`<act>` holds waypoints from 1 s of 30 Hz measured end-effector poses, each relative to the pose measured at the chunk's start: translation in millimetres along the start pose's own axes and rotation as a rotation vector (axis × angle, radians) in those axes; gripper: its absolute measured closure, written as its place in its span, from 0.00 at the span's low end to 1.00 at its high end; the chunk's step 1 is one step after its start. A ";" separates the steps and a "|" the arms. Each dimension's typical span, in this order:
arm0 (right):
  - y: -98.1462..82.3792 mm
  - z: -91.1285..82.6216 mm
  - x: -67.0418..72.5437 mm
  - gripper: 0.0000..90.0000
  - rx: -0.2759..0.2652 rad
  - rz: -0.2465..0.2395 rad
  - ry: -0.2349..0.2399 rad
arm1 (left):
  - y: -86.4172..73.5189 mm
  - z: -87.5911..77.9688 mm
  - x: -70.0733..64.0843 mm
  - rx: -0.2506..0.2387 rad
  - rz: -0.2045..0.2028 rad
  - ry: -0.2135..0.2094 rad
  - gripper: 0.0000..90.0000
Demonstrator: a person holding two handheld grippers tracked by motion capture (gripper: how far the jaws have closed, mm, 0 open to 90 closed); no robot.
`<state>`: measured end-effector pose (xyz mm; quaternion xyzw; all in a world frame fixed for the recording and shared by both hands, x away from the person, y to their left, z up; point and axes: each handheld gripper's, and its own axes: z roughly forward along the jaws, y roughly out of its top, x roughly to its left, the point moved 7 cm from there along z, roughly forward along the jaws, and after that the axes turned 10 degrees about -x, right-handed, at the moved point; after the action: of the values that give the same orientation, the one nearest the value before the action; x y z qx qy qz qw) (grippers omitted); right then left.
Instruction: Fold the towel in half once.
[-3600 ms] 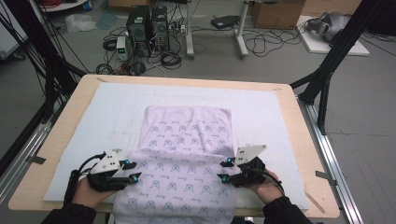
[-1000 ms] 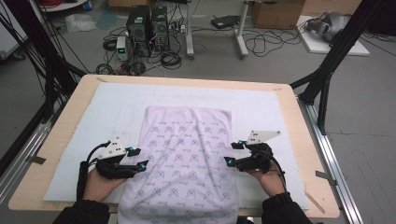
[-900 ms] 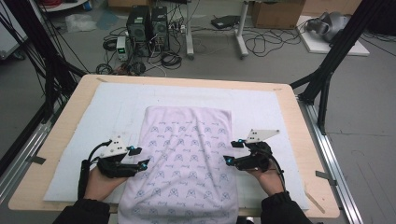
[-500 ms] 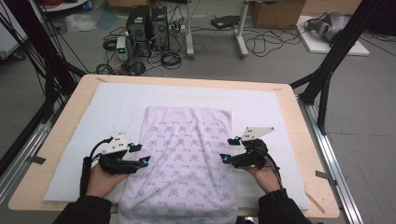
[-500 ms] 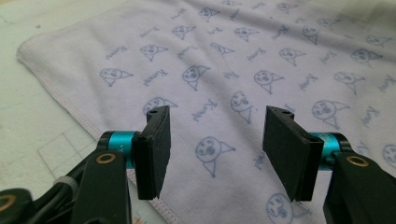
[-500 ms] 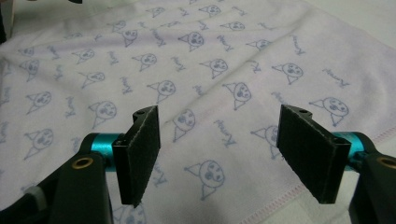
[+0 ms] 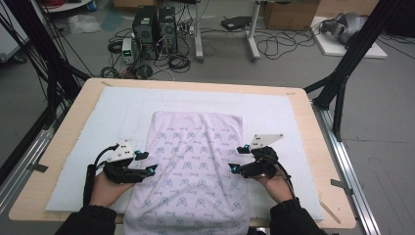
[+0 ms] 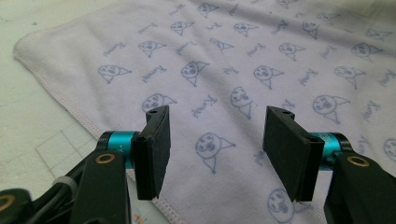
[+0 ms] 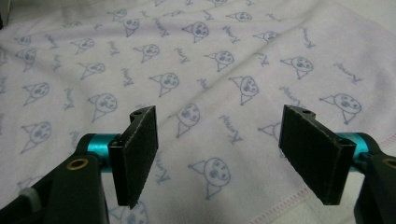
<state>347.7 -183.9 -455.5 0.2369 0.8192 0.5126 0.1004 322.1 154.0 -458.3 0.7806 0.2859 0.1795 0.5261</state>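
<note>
While both hands rest at the near half of the desk [image 7: 58, 147], the left claw [image 7: 147, 163] sits at the left edge of the printed towel [image 7: 195, 161] and the right claw [image 7: 236, 159] at its right edge, each a little farther up the cloth than in the earlier high views, where they sat lower, at the near end by the desk edge. The right claw's jaws have just been opening; they now stand apart with nothing between them, and the right gripper view has the towel lying flat beneath and beyond the pads [image 9: 140, 154]. The left claw is likewise open and empty, its pads [image 8: 156, 149] poised just above the stitched hem. Judgement: the cloth has been released and the hands are taking a fresh station along the side hems, probably ahead of a new grasp for folding or smoothing. The towel lies centred on the white mat [image 7: 293, 122], far end square and flat, near end hanging off the desk edge (pale lilac, repeated blue cartoon-face motifs with script), and only faint creases are evident.
</note>
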 end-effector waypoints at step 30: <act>25.7 37.2 -122.2 0.48 0.126 0.074 -0.175 | 26.2 71.1 117.8 0.157 -0.085 0.167 0.67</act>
<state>476.2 -205.1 -459.2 0.3168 0.8286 0.4406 0.1373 461.1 170.3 -463.7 0.7888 0.3745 0.1986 0.4450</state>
